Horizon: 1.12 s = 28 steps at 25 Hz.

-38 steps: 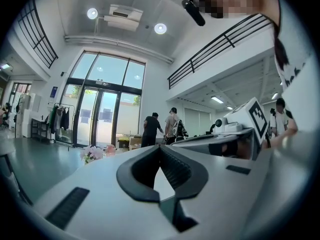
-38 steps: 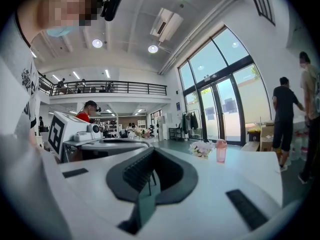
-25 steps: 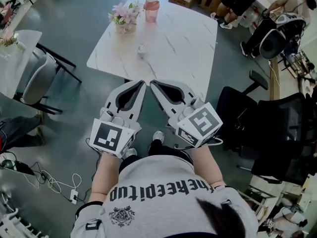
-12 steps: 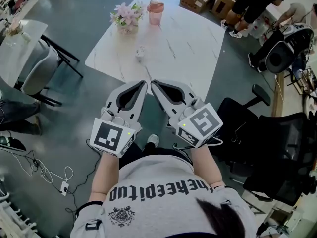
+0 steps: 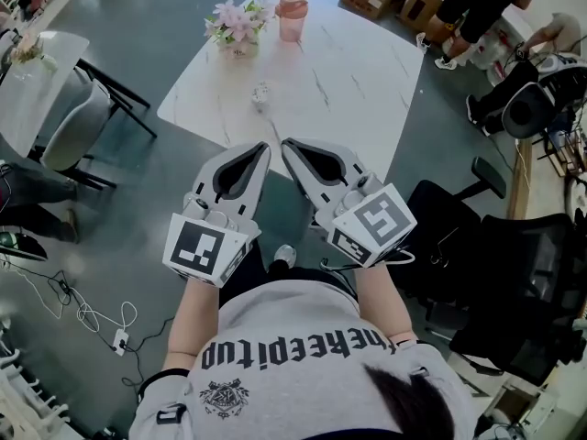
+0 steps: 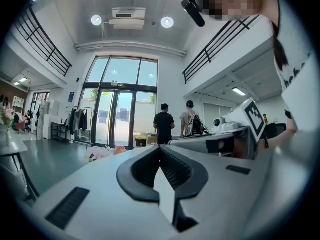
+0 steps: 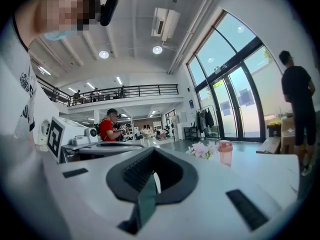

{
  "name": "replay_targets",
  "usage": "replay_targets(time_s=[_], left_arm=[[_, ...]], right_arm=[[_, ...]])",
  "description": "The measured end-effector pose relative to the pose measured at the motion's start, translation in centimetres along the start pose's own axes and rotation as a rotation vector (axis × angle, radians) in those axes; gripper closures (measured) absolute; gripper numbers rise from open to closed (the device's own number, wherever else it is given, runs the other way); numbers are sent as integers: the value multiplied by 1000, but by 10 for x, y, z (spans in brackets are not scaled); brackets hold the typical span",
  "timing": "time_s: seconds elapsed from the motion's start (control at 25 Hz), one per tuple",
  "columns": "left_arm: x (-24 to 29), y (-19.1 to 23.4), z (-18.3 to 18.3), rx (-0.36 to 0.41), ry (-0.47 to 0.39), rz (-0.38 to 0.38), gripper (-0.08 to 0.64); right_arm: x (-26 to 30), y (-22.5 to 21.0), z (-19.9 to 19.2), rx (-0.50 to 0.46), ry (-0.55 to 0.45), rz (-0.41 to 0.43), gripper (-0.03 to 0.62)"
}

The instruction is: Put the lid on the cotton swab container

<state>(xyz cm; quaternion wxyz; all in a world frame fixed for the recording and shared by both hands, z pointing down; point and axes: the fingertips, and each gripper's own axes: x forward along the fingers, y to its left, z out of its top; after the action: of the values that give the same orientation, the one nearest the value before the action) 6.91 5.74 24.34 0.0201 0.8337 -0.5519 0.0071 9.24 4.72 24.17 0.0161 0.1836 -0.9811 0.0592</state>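
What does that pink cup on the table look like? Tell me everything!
The pink cup looks like see-through pink plastic, with a darker pink lid closed on top. It stands upright near the far edge of the white, marble-look table. In the head view it is just to the right of the pink flowers, close beside them. Only the table touches it. It is too small to tell if anything is inside.

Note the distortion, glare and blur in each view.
Head view: sharp, evenly lit, the white table bright. Left gripper view: fisheye with dark corners, glass doors and ceiling lamps glaring. Right gripper view: same fisheye, bright windows, foreground soft.
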Motion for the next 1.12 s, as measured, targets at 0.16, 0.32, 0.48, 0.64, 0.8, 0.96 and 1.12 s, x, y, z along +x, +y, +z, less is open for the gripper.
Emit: replay_targets(time_s=[0.16, 0.32, 0.48, 0.64, 0.8, 0.96, 1.12], left_arm=[[9, 14, 0, 3, -4, -24, 545], [18, 30, 1, 1, 2, -49, 545], [28, 52, 1, 7, 6, -90, 545], [38, 77, 2, -8, 45, -111, 546], [47, 95, 3, -4, 25, -175, 545], [55, 114, 3, -7, 28, -217, 545], [62, 126, 0, -7, 35, -265, 545]], right_arm=[[11, -10, 1, 2, -4, -28, 581], [28, -18, 3, 9, -5, -53, 581], [52, -28, 4, 15, -3, -85, 581], [73, -38, 7, 22, -3, -127, 581], [93, -47, 10, 27, -4, -169, 581], [110, -54, 9, 31, -2, -213, 581], [120, -61, 7, 42, -2, -263, 581]])
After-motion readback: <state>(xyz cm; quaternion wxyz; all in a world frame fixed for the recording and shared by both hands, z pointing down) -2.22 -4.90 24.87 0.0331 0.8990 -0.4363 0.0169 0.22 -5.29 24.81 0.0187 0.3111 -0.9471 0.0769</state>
